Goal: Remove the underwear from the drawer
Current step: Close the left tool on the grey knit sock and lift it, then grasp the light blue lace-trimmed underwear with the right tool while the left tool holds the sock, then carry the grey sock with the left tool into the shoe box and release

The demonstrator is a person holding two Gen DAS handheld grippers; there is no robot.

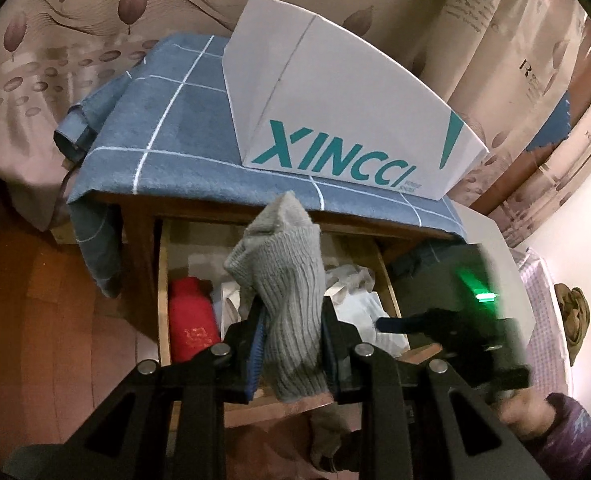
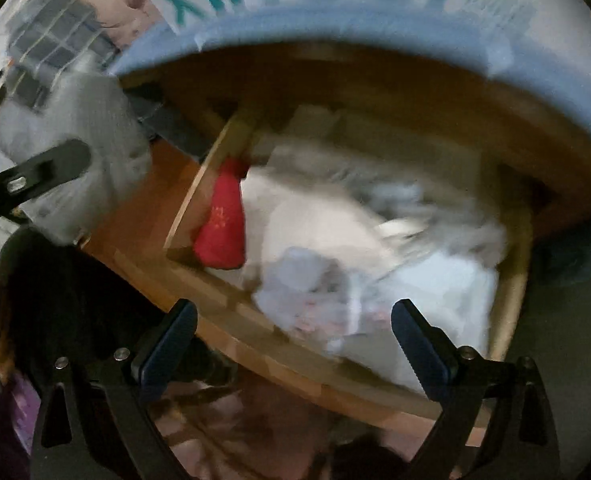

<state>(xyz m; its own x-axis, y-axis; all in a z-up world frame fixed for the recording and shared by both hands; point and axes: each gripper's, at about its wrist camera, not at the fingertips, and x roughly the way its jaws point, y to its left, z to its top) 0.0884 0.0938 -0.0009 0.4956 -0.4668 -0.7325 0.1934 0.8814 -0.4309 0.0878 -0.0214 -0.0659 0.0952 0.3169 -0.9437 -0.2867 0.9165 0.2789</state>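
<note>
Underwear, a grey ribbed knit piece point(image 1: 283, 288), is clenched between the two pads of the left claw point(image 1: 291, 332), held up above the open wooden drawer point(image 1: 163, 280). Its top rises past the pads and its lower end hangs below them. Left in the drawer lies a red pouch point(image 1: 191, 320); to its right sit pale, crumpled clothes point(image 1: 351, 280). Farther off, a blue checked cloth point(image 1: 167, 136) covers the surface over the drawer, and a white box point(image 1: 335, 120) with teal lettering stands on it. Right of the drawer, the right claw point(image 2: 293, 344) is released, its jaws spread wide with nothing between them, pointing down over the pale clothes near the drawer's front edge. That view is blurred.
</note>
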